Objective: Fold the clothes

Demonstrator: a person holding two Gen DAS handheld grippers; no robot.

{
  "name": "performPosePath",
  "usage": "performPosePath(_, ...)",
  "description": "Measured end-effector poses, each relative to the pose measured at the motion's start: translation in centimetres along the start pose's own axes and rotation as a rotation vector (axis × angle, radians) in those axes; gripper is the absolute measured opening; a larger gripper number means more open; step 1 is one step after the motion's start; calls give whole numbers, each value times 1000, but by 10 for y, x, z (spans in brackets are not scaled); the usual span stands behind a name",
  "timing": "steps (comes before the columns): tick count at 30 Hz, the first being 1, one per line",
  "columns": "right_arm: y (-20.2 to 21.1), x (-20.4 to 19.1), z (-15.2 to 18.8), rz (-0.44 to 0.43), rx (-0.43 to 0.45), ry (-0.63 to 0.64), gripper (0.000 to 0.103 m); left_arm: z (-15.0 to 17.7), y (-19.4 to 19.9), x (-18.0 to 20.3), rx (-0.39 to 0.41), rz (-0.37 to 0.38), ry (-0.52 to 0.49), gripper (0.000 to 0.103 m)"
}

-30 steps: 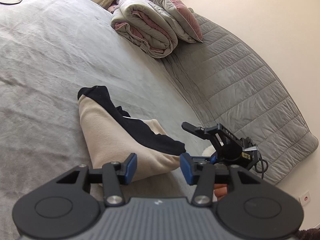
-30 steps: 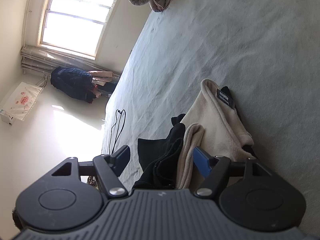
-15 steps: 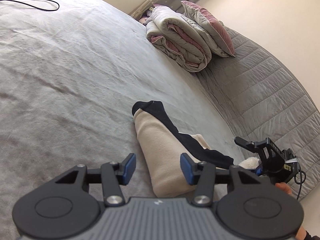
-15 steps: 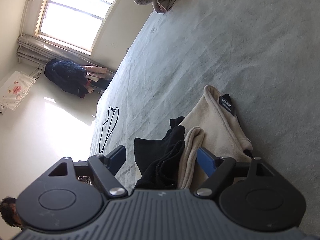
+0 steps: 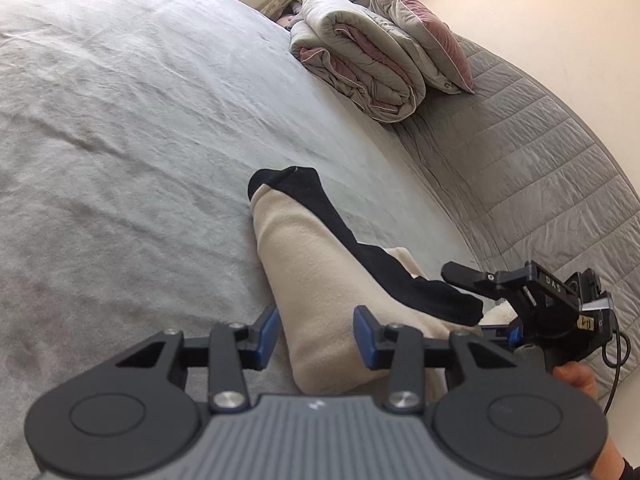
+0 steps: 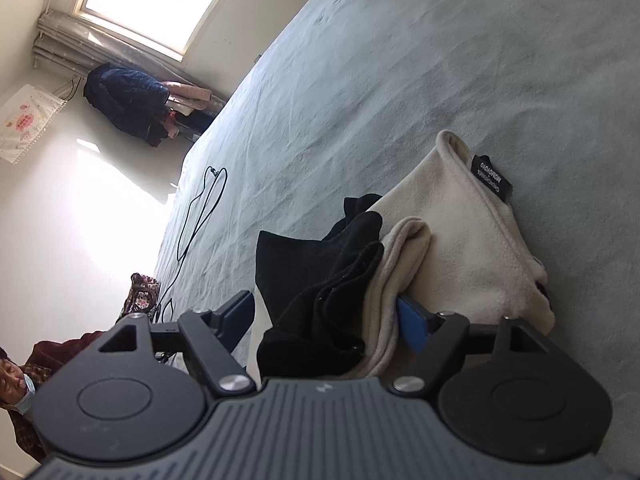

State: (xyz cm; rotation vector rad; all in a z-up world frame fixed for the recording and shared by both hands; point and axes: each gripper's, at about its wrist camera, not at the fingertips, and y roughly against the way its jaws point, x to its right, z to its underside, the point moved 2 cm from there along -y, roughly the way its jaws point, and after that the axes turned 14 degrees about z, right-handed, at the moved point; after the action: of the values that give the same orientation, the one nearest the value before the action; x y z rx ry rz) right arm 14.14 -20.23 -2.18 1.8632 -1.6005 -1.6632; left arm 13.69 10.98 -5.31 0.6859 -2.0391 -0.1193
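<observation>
A folded cream fleece garment [image 5: 320,276] with black parts [image 5: 400,280] lies on the grey bed [image 5: 120,120]. Its near end sits between the jaws of my left gripper [image 5: 316,338], which are closing; the blue pads stand at its sides and I see no firm press. My right gripper [image 5: 484,304] is at the garment's right end. In the right wrist view a bunch of black fabric [image 6: 320,300] and a cream fold [image 6: 472,240] lie between the jaws of the right gripper [image 6: 326,316], which are closing. One pad touches the cream fold; the other stands apart from the black fabric.
A folded duvet [image 5: 360,72] and a pillow [image 5: 420,28] sit at the far end of the bed beside a quilted grey cover [image 5: 540,152]. A black cable [image 6: 200,216] lies on the bed. A person [image 6: 24,392] is beyond the bed's edge, under a window [image 6: 152,4].
My left gripper has swung over and come down onto the garment's near end, and its jaws have narrowed. The right gripper has shifted and rolled, with the fabric still between its jaws.
</observation>
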Motion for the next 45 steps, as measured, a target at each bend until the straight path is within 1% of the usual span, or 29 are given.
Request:
performPosePath(1, -5, -4, 2, 16, -5, 21, 72, 0, -1, 1, 0, 3, -1, 41)
performPosePath(3, -14, -12, 5, 48, -15, 63, 51, 1, -3, 2, 1, 8, -4, 41)
performPosePath(5, -18, -18, 7, 75, 1, 98, 46, 2, -2, 3, 1, 10, -4, 41)
performPosePath(6, -18, -18, 7, 71, 9, 101, 45, 3, -1, 3, 2, 10, -5, 41)
performPosePath(13, -15, -12, 7, 64, 15, 97, 43, 3, 0, 5, 1, 14, -7, 41)
performPosePath(17, -13, -12, 9, 62, 29, 97, 39, 3, 1, 6, 2, 13, -11, 41)
performPosePath(18, -12, -12, 9, 61, 35, 97, 36, 3, 2, 5, 4, 13, -11, 40)
performPosePath(23, -5, -18, 7, 43, 85, 117, 31, 1, 5, 5, 22, 8, -9, 40)
performPosePath(27, 3, -26, 3, 13, 134, 138, 30, -1, 7, 5, 37, 7, -5, 36)
performPosePath(30, 7, -29, 0, -3, 158, 148, 30, -1, 6, 6, 37, 8, -5, 36)
performPosePath(36, 3, -28, -2, 2, 152, 148, 30, 0, 2, 7, 31, 13, -9, 36)
performPosePath(39, 5, -23, -4, 2, 165, 137, 30, -2, 3, 7, 37, 13, -9, 35)
performPosePath(45, 13, -16, -9, 0, 191, 131, 30, -10, 7, 9, 63, 10, -17, 31)
